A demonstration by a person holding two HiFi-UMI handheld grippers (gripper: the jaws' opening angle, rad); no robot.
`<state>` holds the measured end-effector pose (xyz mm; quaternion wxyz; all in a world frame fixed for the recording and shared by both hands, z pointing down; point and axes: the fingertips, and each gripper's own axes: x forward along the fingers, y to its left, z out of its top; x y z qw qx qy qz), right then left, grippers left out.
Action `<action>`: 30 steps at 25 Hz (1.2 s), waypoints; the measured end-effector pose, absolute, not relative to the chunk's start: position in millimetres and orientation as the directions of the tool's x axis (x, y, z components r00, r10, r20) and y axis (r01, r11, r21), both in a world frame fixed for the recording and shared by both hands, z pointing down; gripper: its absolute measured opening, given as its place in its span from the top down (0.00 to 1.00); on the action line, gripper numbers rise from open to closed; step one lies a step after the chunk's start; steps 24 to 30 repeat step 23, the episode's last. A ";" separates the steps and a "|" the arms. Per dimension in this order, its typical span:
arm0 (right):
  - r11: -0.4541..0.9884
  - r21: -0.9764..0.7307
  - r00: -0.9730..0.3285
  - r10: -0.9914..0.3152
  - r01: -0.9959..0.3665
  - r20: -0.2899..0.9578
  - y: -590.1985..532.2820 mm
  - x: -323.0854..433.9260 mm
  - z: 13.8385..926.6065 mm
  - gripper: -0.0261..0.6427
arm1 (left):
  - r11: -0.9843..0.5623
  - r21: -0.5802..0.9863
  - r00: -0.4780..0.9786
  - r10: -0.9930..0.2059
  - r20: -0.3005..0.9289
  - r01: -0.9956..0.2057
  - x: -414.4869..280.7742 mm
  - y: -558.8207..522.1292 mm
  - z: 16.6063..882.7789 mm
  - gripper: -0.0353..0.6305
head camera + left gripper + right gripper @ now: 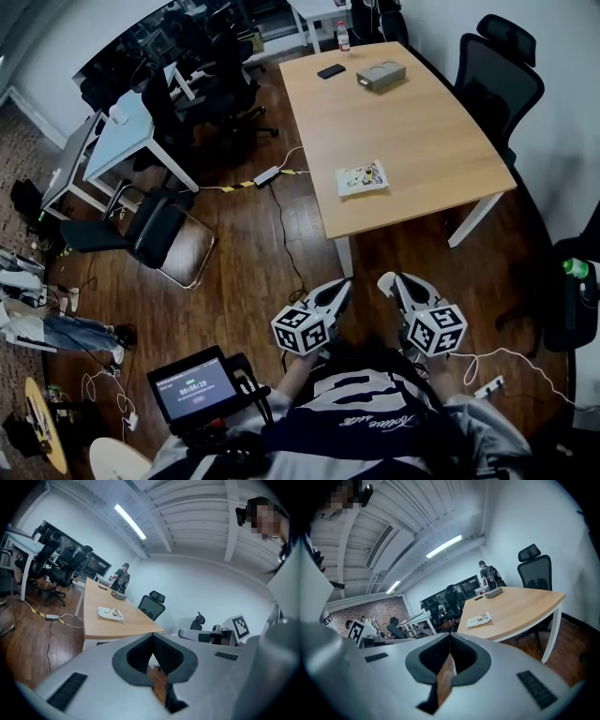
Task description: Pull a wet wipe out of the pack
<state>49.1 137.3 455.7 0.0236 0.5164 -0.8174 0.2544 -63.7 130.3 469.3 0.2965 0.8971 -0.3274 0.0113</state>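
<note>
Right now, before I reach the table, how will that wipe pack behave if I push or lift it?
The wipe pack lies flat and low, so it should not roll or tip. Its wrapper looks like soft film, so it likely flexes when lifted. On the smooth wooden table it may slide if pulled.

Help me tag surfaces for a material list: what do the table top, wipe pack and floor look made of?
Table top: pale wood or wood-look laminate, matte, faint grain. Wipe pack: probably soft plastic film, white with colourful print. Floor: dark reddish wood planks, slight sheen; plank seams show.
</note>
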 end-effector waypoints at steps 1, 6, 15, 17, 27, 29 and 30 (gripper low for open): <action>0.336 -0.390 -0.464 -0.833 -0.857 0.301 137.1 47.9 454.8 0.96 | -0.611 0.525 0.787 -0.579 0.212 -0.592 -64.9 130.5 468.7 0.94; 0.335 -0.385 -0.461 -0.834 -0.860 0.304 137.7 39.6 457.3 0.96 | -0.610 0.530 0.787 -0.581 0.206 -0.589 -73.9 131.0 470.3 0.94; 0.320 -0.383 -0.445 -0.843 -0.867 0.303 137.9 41.1 457.5 0.96 | -0.619 0.529 0.795 -0.571 0.204 -0.580 -73.9 129.0 469.9 0.94; 0.318 -0.382 -0.442 -0.844 -0.868 0.302 138.7 41.7 457.3 0.96 | -0.621 0.530 0.797 -0.569 0.203 -0.578 -73.5 129.4 469.9 0.94; 0.314 -0.380 -0.438 -0.846 -0.870 0.304 139.5 43.7 458.7 0.96 | -0.624 0.530 0.800 -0.565 0.201 -0.574 -71.7 128.9 469.8 0.94; 0.314 -0.380 -0.438 -0.846 -0.870 0.304 139.5 43.7 458.7 0.96 | -0.624 0.530 0.800 -0.565 0.201 -0.574 -71.7 128.9 469.8 0.94; 0.314 -0.380 -0.438 -0.846 -0.870 0.304 139.5 43.7 458.7 0.96 | -0.624 0.530 0.800 -0.565 0.201 -0.574 -71.7 128.9 469.8 0.94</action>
